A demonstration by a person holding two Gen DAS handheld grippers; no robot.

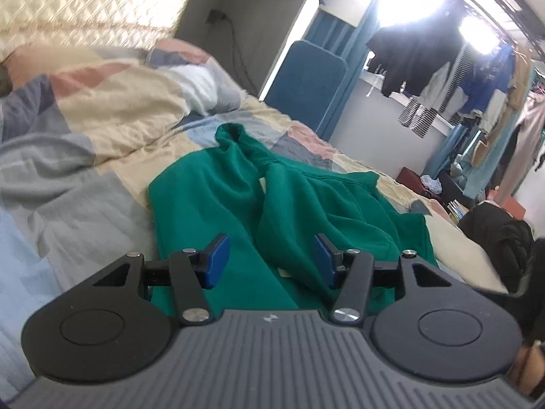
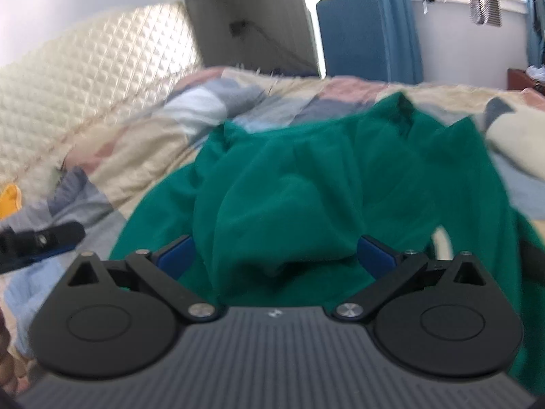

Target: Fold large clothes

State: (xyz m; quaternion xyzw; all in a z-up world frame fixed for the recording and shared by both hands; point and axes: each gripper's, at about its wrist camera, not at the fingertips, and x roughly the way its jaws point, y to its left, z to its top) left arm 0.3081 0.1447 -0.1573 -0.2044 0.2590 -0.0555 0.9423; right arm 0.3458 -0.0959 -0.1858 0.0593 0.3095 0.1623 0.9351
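Observation:
A large green garment lies crumpled on the bed's patchwork quilt. My left gripper is open just above the garment's near edge, with a rumpled fold beside its right blue pad. The garment also fills the right wrist view. My right gripper is open wide, and a bunched fold of green cloth sits between its blue pads without being pinched. The tip of my left gripper shows at the left edge of the right wrist view.
A quilted cream headboard runs along the bed's far left side. A blue padded chair stands beyond the bed. Clothes hang at the window. A dark jacket and clutter lie off the bed's right edge.

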